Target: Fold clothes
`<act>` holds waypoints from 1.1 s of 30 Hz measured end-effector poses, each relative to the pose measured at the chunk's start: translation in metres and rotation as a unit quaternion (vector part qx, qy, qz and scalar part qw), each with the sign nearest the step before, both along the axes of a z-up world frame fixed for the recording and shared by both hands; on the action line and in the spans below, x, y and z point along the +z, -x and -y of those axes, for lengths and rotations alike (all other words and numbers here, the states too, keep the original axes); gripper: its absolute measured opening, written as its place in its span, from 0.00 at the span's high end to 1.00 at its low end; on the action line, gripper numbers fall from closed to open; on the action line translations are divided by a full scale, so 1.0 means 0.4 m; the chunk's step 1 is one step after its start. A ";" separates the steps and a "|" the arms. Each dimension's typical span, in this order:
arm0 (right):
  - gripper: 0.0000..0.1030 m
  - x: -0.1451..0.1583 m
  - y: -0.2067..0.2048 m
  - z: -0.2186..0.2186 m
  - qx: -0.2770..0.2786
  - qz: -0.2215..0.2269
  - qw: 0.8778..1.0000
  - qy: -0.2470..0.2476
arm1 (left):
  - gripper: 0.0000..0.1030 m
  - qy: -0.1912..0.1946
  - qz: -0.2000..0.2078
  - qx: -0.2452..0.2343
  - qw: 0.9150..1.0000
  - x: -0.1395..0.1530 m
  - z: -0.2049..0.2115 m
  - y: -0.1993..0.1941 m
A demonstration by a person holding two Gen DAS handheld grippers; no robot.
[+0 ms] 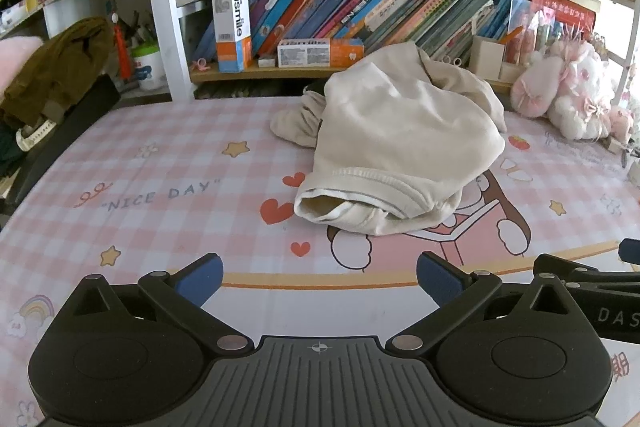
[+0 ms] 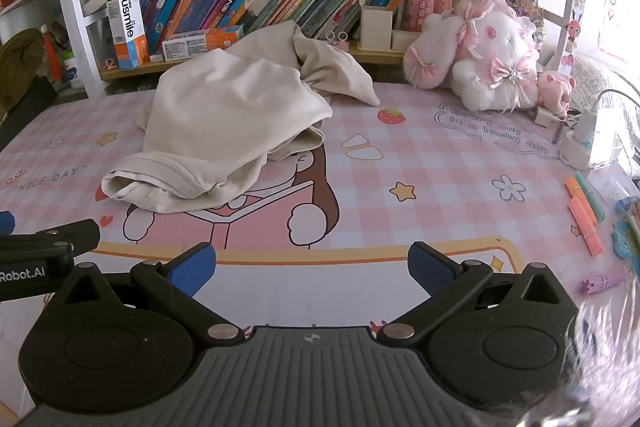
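A cream garment lies crumpled in a heap on the pink checked desk mat, its ribbed hem facing me. It also shows left of centre in the right wrist view, garment. My left gripper hovers over the mat's near edge, open, nothing between its blue pads, well short of the garment. My right gripper is open too, empty, beside the left one and equally far from the cloth. Part of the right gripper shows at the left view's right edge.
A bookshelf with leaning books and boxes stands behind the mat. A pink and white plush toy sits at the back right. Pens and markers and a charger lie along the right edge. A brown garment hangs at far left.
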State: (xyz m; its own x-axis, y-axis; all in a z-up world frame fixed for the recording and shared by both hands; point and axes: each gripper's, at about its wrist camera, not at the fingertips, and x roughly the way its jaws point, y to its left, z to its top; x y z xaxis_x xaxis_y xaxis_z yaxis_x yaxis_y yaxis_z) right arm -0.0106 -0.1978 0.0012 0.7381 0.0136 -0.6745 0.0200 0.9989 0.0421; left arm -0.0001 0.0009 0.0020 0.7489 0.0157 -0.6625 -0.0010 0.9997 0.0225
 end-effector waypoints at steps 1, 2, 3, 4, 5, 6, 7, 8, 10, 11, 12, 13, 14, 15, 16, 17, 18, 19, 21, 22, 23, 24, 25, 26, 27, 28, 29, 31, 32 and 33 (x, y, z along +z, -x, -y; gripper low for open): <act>0.00 0.000 0.000 0.001 0.000 0.002 1.000 0.001 | 0.00 0.000 0.000 0.000 1.000 0.002 -0.001 0.000; 0.00 0.000 0.001 0.002 0.000 0.003 1.000 0.001 | 0.00 0.001 0.000 0.000 1.000 0.004 -0.002 0.000; 0.00 0.000 0.001 0.003 0.000 0.005 1.000 0.002 | 0.00 0.001 -0.001 0.001 1.000 0.005 -0.002 0.000; 0.00 0.001 0.002 0.005 -0.001 0.005 1.000 0.002 | 0.00 0.002 0.000 0.001 1.000 0.001 -0.004 0.003; 0.00 0.001 0.003 0.007 -0.001 0.005 1.000 0.002 | 0.00 0.002 0.001 0.001 1.000 -0.004 -0.005 0.005; 0.00 0.002 0.004 0.008 -0.001 0.005 1.000 0.002 | 0.00 0.002 0.001 0.002 1.000 -0.008 -0.003 0.002; 0.00 0.000 0.005 0.006 -0.001 0.005 1.000 0.002 | 0.00 0.002 0.001 0.002 1.000 -0.010 -0.002 0.001; 0.00 -0.003 0.005 0.004 -0.001 0.005 1.000 0.002 | 0.00 0.002 0.002 0.002 1.000 -0.013 -0.002 0.000; 0.00 -0.002 0.004 -0.003 -0.001 0.005 1.000 0.002 | 0.00 0.003 0.003 0.002 1.000 -0.015 -0.004 0.002; 0.00 -0.002 0.003 -0.004 -0.001 0.005 1.000 0.002 | 0.00 0.002 0.002 0.002 1.000 -0.015 -0.003 0.001; 0.00 -0.002 0.003 -0.003 -0.001 0.005 1.000 0.002 | 0.00 0.002 0.001 0.002 1.000 -0.014 -0.003 0.000; 0.00 -0.004 0.004 -0.003 0.000 0.004 1.000 0.003 | 0.00 0.003 0.001 0.002 1.000 -0.015 -0.004 0.002; 0.00 -0.006 0.005 -0.003 0.000 0.003 1.000 0.003 | 0.00 0.004 0.001 0.003 1.000 -0.015 -0.006 0.004; 0.00 -0.005 0.005 -0.002 0.001 0.003 1.000 0.003 | 0.00 0.004 0.001 0.003 1.000 -0.015 -0.007 0.005; 0.00 -0.005 0.006 -0.002 0.001 0.002 1.000 0.003 | 0.00 0.005 0.001 0.004 1.000 -0.016 -0.008 0.006; 0.00 -0.004 0.006 -0.003 0.001 0.001 1.000 0.003 | 0.00 0.006 0.000 0.004 1.000 -0.016 -0.009 0.007; 0.00 -0.004 0.006 -0.004 0.001 0.001 1.000 0.003 | 0.00 0.006 -0.001 0.004 1.000 -0.015 -0.008 0.005; 0.00 -0.004 0.006 -0.004 0.001 0.001 1.000 0.003 | 0.00 0.006 -0.002 0.005 1.000 -0.015 -0.007 0.003; 0.00 -0.004 0.006 -0.005 0.002 0.000 1.000 0.003 | 0.00 0.006 -0.003 0.005 1.000 -0.016 -0.006 0.003; 0.00 -0.004 0.005 -0.006 0.002 0.000 1.000 0.003 | 0.00 0.006 -0.003 0.005 1.000 -0.017 -0.006 0.005; 0.00 -0.004 0.005 -0.007 0.002 0.000 1.000 0.003 | 0.00 0.006 -0.004 0.005 1.000 -0.016 -0.005 0.003; 0.00 -0.004 0.006 -0.007 0.002 0.000 1.000 0.003 | 0.00 0.006 -0.004 0.005 1.000 -0.016 -0.005 0.002; 0.00 -0.004 0.006 -0.007 0.002 0.000 1.000 0.003 | 0.00 0.006 -0.005 0.005 1.000 -0.015 -0.005 0.002; 0.00 -0.004 0.006 -0.007 0.002 0.000 1.000 0.003 | 0.00 0.006 -0.005 0.005 1.000 -0.015 -0.005 0.003; 0.00 -0.003 0.006 -0.006 0.002 0.000 1.000 0.003 | 0.00 0.006 -0.005 0.005 1.000 -0.015 -0.005 0.003; 0.00 -0.003 0.005 -0.005 0.002 0.000 1.000 0.004 | 0.00 0.006 -0.005 0.005 1.000 -0.016 -0.004 0.004; 0.00 -0.004 0.006 -0.004 0.003 0.000 1.000 0.004 | 0.00 0.006 -0.006 0.006 1.000 -0.015 -0.004 0.003; 0.00 -0.004 0.005 -0.006 0.002 -0.001 1.000 0.003 | 0.00 0.005 -0.007 0.006 1.000 -0.014 -0.004 0.002; 0.00 -0.005 0.005 -0.007 0.002 -0.001 1.000 0.003 | 0.00 0.005 -0.008 0.006 1.000 -0.014 -0.004 0.002; 0.00 -0.005 0.005 -0.007 0.002 -0.002 1.000 0.003 | 0.00 0.005 -0.008 0.007 1.000 -0.014 -0.004 0.002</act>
State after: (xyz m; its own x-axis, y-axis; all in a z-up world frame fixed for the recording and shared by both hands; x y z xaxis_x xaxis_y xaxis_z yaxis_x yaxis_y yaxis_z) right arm -0.0127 -0.1949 -0.0009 0.7358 0.0126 -0.6770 0.0156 0.9992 0.0355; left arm -0.0009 0.0025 -0.0037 0.7376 0.0193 -0.6750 -0.0140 0.9998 0.0132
